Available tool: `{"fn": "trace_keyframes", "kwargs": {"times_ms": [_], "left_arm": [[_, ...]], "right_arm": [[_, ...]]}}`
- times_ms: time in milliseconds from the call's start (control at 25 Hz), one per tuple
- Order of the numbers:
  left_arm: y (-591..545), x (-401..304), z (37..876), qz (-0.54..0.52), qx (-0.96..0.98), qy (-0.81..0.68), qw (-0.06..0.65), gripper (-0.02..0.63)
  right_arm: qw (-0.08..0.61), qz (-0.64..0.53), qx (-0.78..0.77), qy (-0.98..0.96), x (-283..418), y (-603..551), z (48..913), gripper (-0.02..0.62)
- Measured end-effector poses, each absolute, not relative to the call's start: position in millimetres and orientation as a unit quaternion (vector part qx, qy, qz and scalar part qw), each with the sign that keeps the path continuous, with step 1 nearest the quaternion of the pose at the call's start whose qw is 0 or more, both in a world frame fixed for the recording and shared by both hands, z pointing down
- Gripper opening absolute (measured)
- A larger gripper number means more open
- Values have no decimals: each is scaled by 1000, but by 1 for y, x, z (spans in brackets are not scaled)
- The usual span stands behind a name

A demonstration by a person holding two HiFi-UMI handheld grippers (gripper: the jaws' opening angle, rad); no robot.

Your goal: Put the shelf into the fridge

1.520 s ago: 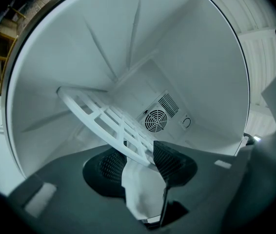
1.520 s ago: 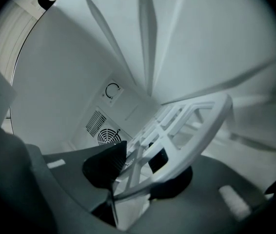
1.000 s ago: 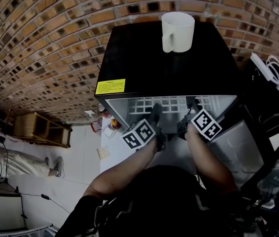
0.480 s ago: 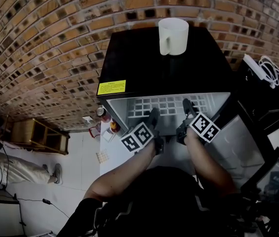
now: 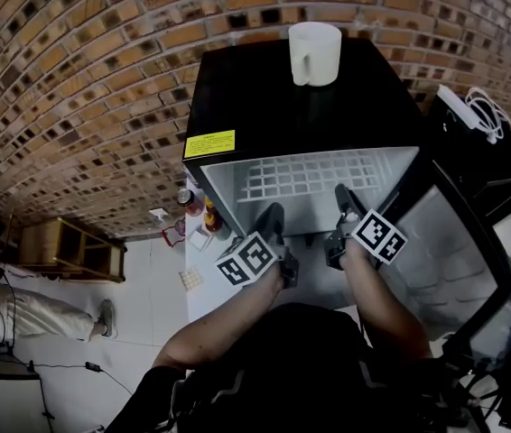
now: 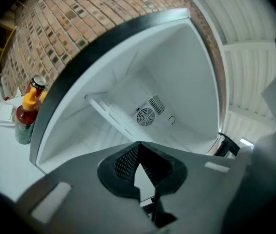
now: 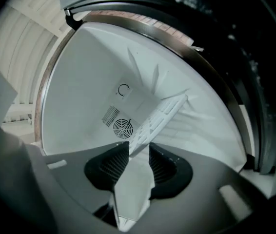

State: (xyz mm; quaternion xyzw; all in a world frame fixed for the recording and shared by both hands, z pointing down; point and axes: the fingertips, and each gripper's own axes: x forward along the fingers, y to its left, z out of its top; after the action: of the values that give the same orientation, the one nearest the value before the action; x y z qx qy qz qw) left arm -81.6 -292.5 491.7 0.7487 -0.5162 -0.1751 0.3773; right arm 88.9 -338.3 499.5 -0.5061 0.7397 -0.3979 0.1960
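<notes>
The white grid shelf (image 5: 310,177) lies flat high inside the open black fridge (image 5: 301,97). In the left gripper view the shelf (image 6: 113,116) runs along the side wall in front of the round fan. My left gripper (image 5: 274,213) hangs just outside the opening, its jaws (image 6: 139,144) shut tip to tip on nothing. My right gripper (image 5: 343,195) is at the shelf's front edge with its jaws closing. There the shelf (image 7: 162,113) reaches in between the tips (image 7: 138,147), and I see no pad pressing on it.
A white mug (image 5: 314,54) stands on the fridge top, behind a yellow label (image 5: 209,143). The fridge door (image 5: 454,242) hangs open at the right. Sauce bottles (image 6: 27,116) stand on the floor at the fridge's left. A low wooden rack (image 5: 61,242) and a seated person (image 5: 3,296) are further left.
Both grippers have drawn back from the fridge opening toward me. The shelf stays inside. More of the shelf's grid shows now.
</notes>
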Motion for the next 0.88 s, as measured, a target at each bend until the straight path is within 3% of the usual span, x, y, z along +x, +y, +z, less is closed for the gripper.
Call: {"fn": "trace_keyframes", "kwargs": {"times_ms": [80, 240, 520, 880], "left_arm": [[-283, -85, 477, -190, 760, -511, 353, 2], [-265, -88, 469, -191, 780, -491, 337, 2], [-221, -124, 431, -179, 835, -480, 202, 2], [-164, -171, 454, -123, 851, -479, 174, 2]], "right_arm": [[185, -393, -504, 747, 86, -325, 501, 82], [178, -380, -496, 760, 81, -298, 494, 78], [155, -342, -449, 811, 50, -238, 466, 60], [110, -270, -456, 841, 33, -166, 429, 55]]}}
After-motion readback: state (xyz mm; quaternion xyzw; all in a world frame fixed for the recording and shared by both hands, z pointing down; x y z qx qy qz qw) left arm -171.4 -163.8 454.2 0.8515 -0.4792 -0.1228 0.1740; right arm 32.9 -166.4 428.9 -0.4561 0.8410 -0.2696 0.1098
